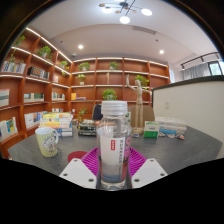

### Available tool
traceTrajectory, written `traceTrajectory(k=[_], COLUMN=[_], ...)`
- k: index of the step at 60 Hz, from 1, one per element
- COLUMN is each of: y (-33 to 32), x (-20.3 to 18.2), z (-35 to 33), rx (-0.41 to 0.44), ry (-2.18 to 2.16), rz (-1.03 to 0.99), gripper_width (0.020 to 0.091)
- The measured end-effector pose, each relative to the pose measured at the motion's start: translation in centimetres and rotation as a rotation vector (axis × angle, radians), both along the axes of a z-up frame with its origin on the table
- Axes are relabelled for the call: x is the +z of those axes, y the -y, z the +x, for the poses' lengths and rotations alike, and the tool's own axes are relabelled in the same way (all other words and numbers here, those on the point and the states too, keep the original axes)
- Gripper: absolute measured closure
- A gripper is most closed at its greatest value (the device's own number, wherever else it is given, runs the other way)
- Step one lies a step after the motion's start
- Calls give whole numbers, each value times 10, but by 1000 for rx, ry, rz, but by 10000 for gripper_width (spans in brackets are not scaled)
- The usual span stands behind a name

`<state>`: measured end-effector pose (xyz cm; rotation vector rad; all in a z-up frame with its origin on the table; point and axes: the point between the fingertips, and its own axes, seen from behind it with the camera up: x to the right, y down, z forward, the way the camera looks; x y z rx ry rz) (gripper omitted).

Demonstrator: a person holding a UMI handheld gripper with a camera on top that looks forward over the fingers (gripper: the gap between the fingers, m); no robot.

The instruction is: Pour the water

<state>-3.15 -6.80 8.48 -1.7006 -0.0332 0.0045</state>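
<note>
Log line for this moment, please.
gripper: shut on bottle | bottle: upright, capped | cup: left, on table | pour: not started

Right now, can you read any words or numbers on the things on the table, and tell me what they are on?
No text here can be read.
Clear water bottle, between the hand-held gripper's pads: no label shows.
Cup with a green pattern: no words can be made out.
Green box behind the bottle: print too small to read.
Books on the shelves: covers too blurred to read.
</note>
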Motion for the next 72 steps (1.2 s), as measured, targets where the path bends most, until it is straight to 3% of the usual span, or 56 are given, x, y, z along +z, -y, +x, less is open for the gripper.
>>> traceTrajectory(k=[2, 3, 13, 20, 53, 72], y=[-1, -1, -2, -14, -85, -103], x=[1, 1, 2, 4, 49, 100], z=[0, 0, -1, -14, -126, -161], rx=[-3, -3, -23, 19, 193, 103], ry=[3, 7, 24, 161, 1497, 2017], rz=[8, 8, 5, -13, 154, 330], gripper_width=[726, 760, 759, 761, 760, 763])
